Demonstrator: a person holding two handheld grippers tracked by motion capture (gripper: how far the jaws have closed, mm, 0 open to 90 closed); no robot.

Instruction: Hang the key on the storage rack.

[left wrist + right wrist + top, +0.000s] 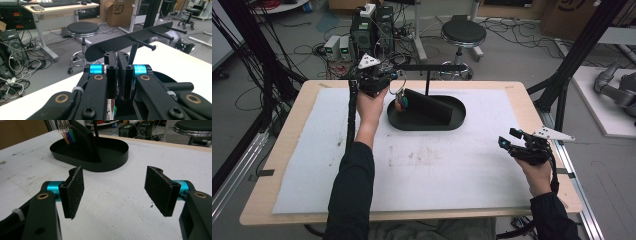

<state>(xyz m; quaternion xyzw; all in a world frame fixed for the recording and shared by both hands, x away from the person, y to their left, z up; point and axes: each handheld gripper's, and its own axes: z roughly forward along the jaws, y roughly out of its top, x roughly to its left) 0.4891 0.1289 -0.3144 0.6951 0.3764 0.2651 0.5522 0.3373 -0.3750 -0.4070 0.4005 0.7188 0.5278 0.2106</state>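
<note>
The bunch of keys (401, 102), coloured tags on thin wire rings, hangs just below the closed jaws of the left gripper (396, 86), over the near-left end of the black oval tray (458, 119). In the left gripper view the two pads (113, 72) are pressed together, and the rings' small links show beneath them; the gripper seems to pinch the top ring, though the exact contact is hidden by its own body. In the right gripper view the same bunch (67, 133) dangles above the tray's far rim, apart from its floor. It looks light, loose and jangly: hard metal rings that can slip or swing between flat pads, so the best hold is on the ring itself, squarely, with the tags left free to hang. Straight ahead of the left gripper, and a little above it, stands the black peg rack (130, 40) on its post, several pegs (143, 44) pointing toward the person; a ring could be slid over one. The right gripper (507, 140) rests well off to the side over the white mat (437, 170), jaws wide apart and empty.
</note>
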